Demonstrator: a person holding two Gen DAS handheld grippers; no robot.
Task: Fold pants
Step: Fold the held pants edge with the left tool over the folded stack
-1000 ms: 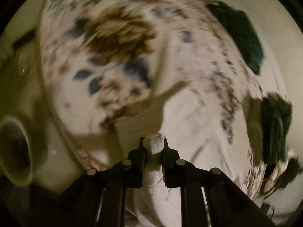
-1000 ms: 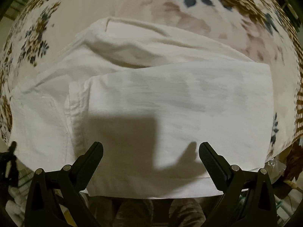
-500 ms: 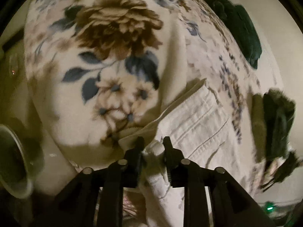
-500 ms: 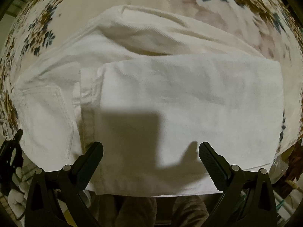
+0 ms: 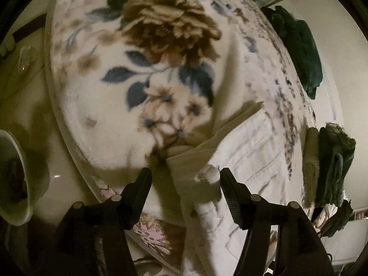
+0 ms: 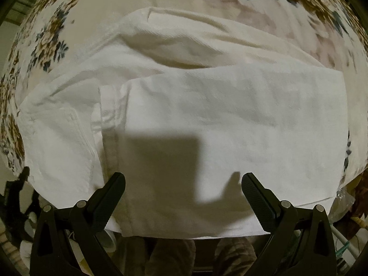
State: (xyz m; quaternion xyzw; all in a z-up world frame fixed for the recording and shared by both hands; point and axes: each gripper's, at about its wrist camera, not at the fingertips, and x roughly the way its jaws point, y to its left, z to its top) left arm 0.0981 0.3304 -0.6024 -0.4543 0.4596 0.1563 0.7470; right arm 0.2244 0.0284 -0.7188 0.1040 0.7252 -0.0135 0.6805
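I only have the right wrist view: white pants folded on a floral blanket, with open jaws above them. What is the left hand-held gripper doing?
Observer: The left hand-held gripper has its jaws opening. A bunched corner of the pants stands between them, and the pads do not press on it.
Reviewer: Is that corner centred in the gap?
Observer: No. It sits close to the finger on the picture's right, well apart from the other one.
Reviewer: Is there anything beside the blanket?
Observer: Dark green garments lie just past the far right edge of the floral blanket.
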